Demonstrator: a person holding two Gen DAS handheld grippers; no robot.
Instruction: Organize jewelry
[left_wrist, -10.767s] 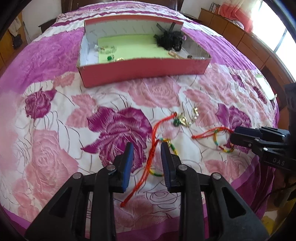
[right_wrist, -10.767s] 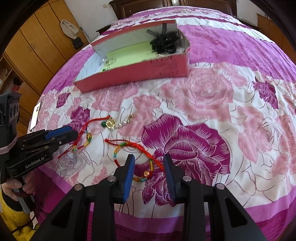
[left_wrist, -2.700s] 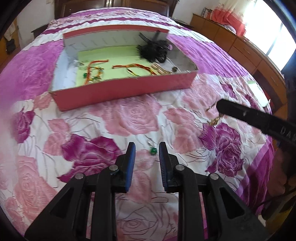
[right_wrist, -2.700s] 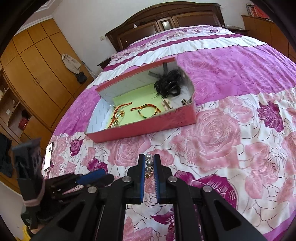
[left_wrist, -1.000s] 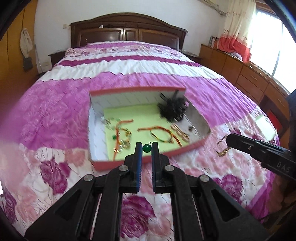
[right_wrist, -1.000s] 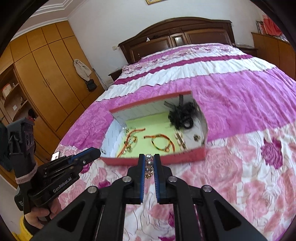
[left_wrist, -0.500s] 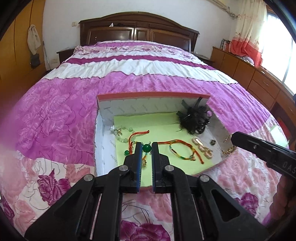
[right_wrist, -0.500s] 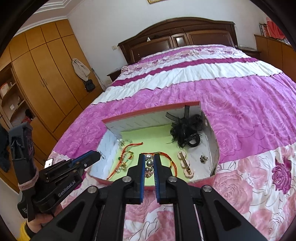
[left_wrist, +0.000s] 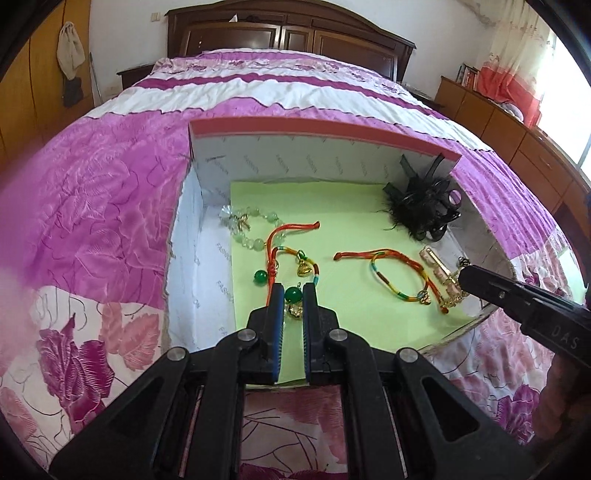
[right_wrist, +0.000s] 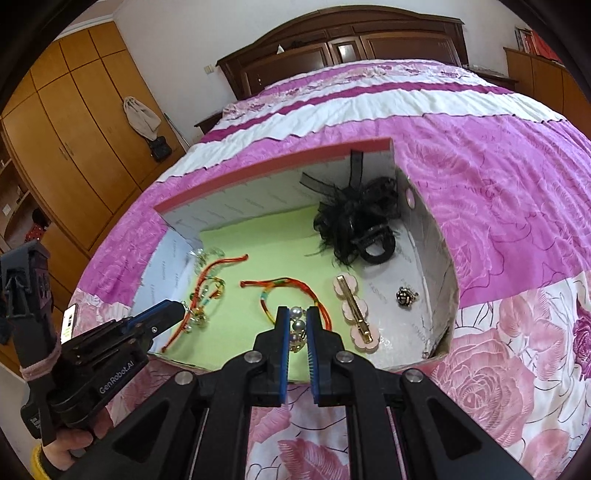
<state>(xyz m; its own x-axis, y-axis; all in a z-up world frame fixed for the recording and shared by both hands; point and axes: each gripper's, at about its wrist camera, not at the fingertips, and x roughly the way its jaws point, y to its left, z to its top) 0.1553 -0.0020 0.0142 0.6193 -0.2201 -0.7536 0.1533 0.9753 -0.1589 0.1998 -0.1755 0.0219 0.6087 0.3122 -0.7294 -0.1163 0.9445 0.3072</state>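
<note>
A red box (left_wrist: 321, 127) with a green paper floor lies on the bed. My left gripper (left_wrist: 293, 291) is shut on a green-bead earring (left_wrist: 293, 295), held over the box's near left part. My right gripper (right_wrist: 297, 317) is shut on a pearl earring (right_wrist: 297, 326) above the box's near middle. Inside lie a red cord bracelet with charms (left_wrist: 288, 254), a multicoloured cord bracelet (left_wrist: 391, 273), a pale bead bracelet (left_wrist: 245, 229), a second green bead (left_wrist: 259, 277), a pink hair clip (right_wrist: 356, 314), a small dark brooch (right_wrist: 404, 295) and a black feathered hair piece (right_wrist: 354, 221).
The box sits on a pink and purple rose-patterned bedspread (left_wrist: 92, 206). A dark wooden headboard (left_wrist: 288, 33) stands at the far end. Wooden wardrobes (right_wrist: 66, 122) line the left wall, low cabinets (left_wrist: 498, 114) the right. A hand (right_wrist: 70, 443) holds the left gripper's handle.
Both grippers have come down and forward over the box, each still holding its earring. The box now fills much more of both views.
</note>
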